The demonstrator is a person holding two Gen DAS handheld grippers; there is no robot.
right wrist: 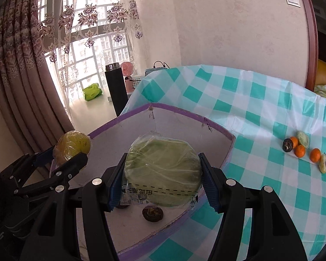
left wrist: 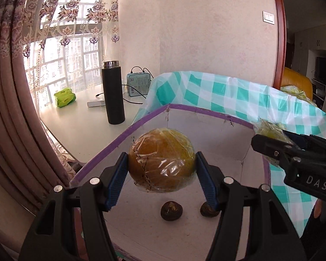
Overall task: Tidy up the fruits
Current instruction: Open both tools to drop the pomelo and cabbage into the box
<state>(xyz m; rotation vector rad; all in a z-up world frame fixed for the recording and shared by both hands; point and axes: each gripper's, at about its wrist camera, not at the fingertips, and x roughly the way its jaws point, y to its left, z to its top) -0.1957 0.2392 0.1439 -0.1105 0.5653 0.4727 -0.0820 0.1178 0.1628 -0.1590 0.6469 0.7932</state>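
Observation:
My left gripper [left wrist: 161, 165] is shut on a round yellow-brown fruit wrapped in clear film [left wrist: 161, 163], held above a purple-rimmed cardboard box [left wrist: 206, 109]. My right gripper [right wrist: 163, 174] is shut on a flatter green fruit in printed plastic wrap [right wrist: 163, 169], also over the box [right wrist: 184, 111]. Each gripper shows in the other's view: the right one [left wrist: 271, 145] at the box's right side, the left one [right wrist: 71, 154] at its left edge. Two dark round fruits [left wrist: 171, 210] [left wrist: 208, 209] lie on the box floor; one [right wrist: 152, 213] shows in the right wrist view.
A teal-checked cloth [right wrist: 260, 113] covers the table. On it at the right lie several small oranges [right wrist: 300, 151] and other fruits [right wrist: 303, 139]. Behind the box, a white sill holds a black flask [left wrist: 113, 93], a blue device [left wrist: 139, 84] and a green packet [left wrist: 65, 97].

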